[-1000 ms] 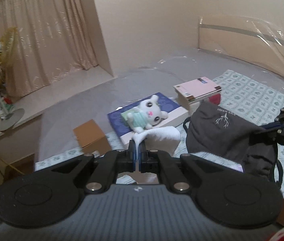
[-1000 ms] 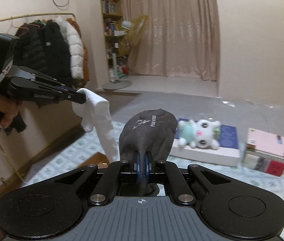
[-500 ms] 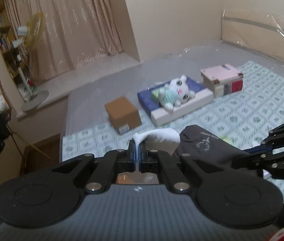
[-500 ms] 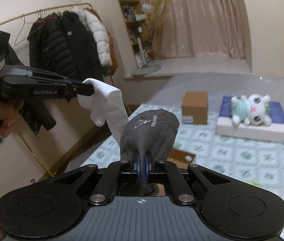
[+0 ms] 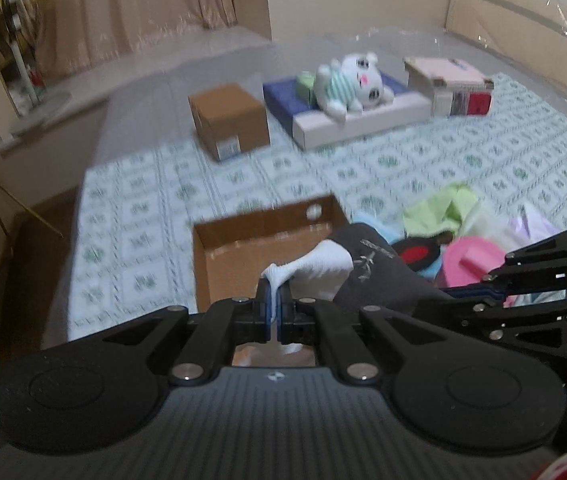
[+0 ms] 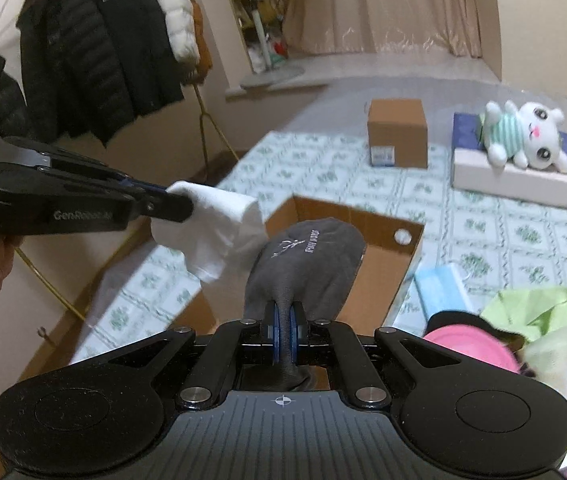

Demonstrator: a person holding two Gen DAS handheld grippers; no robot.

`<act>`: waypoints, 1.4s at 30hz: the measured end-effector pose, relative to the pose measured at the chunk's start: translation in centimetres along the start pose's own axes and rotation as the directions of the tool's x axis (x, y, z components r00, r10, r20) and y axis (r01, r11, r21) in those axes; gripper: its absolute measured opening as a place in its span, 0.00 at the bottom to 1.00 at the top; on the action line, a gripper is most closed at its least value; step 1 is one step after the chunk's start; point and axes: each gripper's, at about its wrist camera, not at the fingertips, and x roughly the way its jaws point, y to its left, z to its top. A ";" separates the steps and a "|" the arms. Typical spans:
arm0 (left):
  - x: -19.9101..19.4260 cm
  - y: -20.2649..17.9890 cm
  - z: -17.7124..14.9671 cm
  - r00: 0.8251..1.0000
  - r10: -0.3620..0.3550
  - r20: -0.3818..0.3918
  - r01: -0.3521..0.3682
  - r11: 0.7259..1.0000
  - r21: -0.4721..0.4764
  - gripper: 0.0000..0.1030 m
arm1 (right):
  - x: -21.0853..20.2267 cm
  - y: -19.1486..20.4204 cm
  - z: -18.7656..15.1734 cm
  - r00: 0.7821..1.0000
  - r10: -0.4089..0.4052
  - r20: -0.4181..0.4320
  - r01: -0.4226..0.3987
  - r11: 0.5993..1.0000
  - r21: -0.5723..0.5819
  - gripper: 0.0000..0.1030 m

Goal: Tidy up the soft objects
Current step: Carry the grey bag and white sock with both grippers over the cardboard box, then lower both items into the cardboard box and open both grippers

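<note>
My left gripper (image 5: 274,304) is shut on a white sock (image 5: 323,266), which also shows in the right wrist view (image 6: 211,236) hanging from that gripper (image 6: 181,206). My right gripper (image 6: 285,330) is shut on a dark grey sock (image 6: 307,264) with a small white logo; it shows in the left wrist view (image 5: 379,280) beside the white sock. Both socks hang over an open cardboard box (image 5: 259,228) on the patterned bed, seen in the right wrist view (image 6: 379,236) too.
A pile of soft items lies right of the box: a green cloth (image 5: 439,208), a pink item (image 6: 467,346), a blue mask (image 6: 439,292). Farther off stand a closed brown box (image 5: 229,120), a plush toy (image 5: 347,84) on a flat box, and books (image 5: 449,86). Coats (image 6: 95,48) hang at left.
Both grippers have tilted down and moved toward the open cardboard box, carrying their socks over it. The pile of soft items has come into view at right.
</note>
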 end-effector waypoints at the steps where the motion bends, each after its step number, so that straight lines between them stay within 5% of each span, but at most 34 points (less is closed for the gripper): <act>1: 0.7 0.1 -0.4 1.000 -0.004 -0.011 0.004 1.000 -0.002 0.02 | 0.8 0.1 -0.4 1.000 -0.002 -0.011 0.002 1.000 -0.004 0.05; 9: 4.2 1.0 -2.6 0.997 -0.030 -0.069 0.028 0.999 -0.028 0.08 | 5.1 -0.3 -2.0 0.998 0.010 -0.059 -0.011 1.000 -0.020 0.05; 12: 4.4 1.3 -3.1 0.997 -0.029 -0.071 0.026 0.999 -0.045 0.28 | 5.9 -0.6 -2.4 0.997 0.036 -0.075 -0.038 0.999 -0.024 0.08; 16: 4.0 1.8 -3.7 0.998 -0.029 -0.059 0.024 0.996 -0.083 0.29 | 5.4 -0.5 -2.7 0.998 0.048 -0.041 -0.050 0.998 -0.050 0.52; 28: -0.2 -0.8 -6.2 1.000 -0.014 0.023 0.018 0.989 -0.147 0.31 | -2.7 -0.7 -3.5 0.993 0.072 0.090 -0.066 0.996 -0.066 0.53; 42: -0.5 -7.7 -10.4 0.997 -0.044 0.061 0.054 0.981 -0.185 0.36 | -13.7 -6.5 -12.7 0.988 -0.052 0.145 0.041 0.996 0.081 0.53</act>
